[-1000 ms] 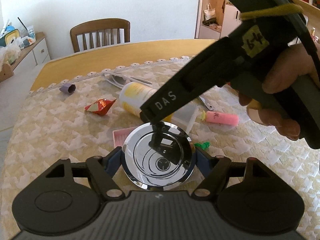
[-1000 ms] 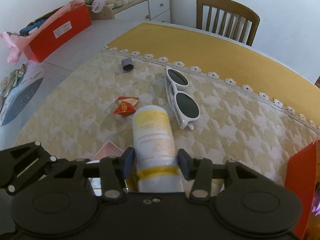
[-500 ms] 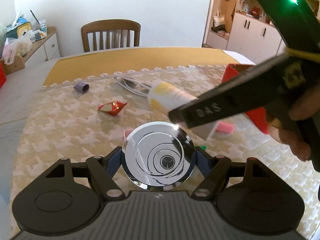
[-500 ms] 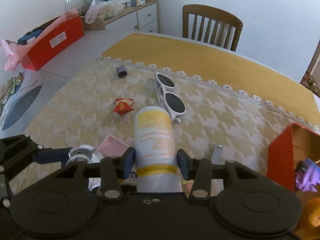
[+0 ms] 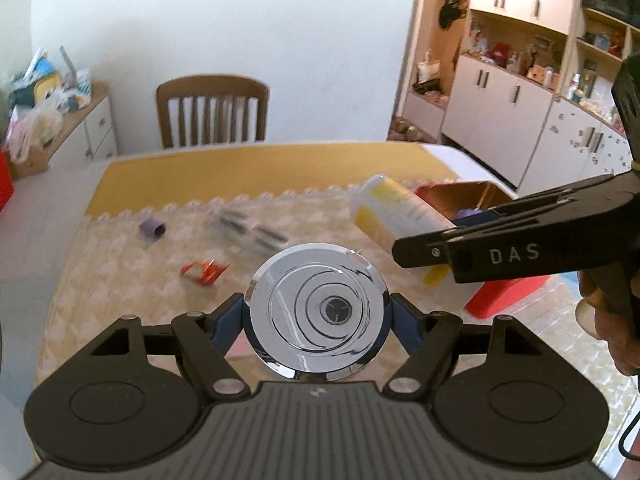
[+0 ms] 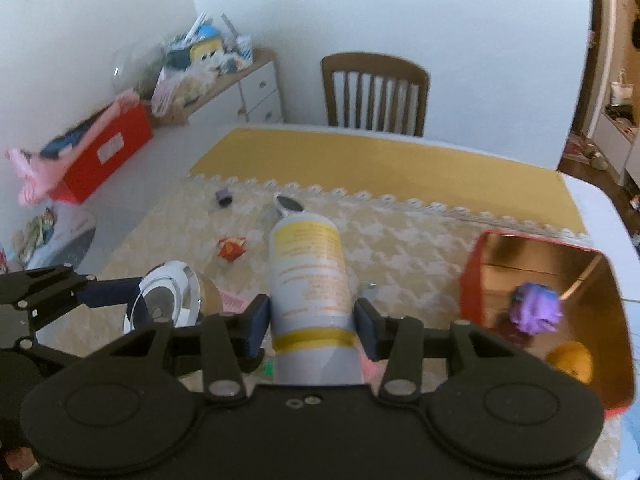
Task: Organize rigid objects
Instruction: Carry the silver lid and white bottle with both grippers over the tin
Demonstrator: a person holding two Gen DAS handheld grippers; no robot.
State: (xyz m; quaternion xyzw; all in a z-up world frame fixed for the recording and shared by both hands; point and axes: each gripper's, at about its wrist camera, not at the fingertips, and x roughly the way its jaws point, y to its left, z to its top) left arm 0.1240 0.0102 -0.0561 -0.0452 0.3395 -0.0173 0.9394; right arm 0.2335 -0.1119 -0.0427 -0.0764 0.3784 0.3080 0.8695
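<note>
Now that both claws have risen off the table point(image 6: 400, 160), we carry two things at once, clear of the clutter they sat among a second ago. Our left claw point(image 5: 318, 312) grips the round chrome disc point(image 5: 318, 306) by its rim, jaws set wide around it; our right claw point(image 6: 312, 320) is clamped, narrower, on the white and yellow bottle point(image 6: 308, 276), which points away from us. A second ago the bottle lay over the sunglasses; now it hangs just left of the red box point(image 6: 468, 280), and the box fills the right of the right-wrist view. We judge both things are on their way into it.

Taking the red box as our mark: its mouth gapes toward us, with a purple toy point(image 6: 534, 308) and an orange ball point(image 6: 570, 362) already inside, so the free room is in its left half. The near left wall is the edge to clear. To its left lie the red wrapper point(image 6: 230, 246), the purple cap point(image 6: 223, 197) and the sunglasses point(image 6: 288, 202), all well below the claws. The disc hangs further left of the box than the bottle, so the bottle should go in first.
</note>
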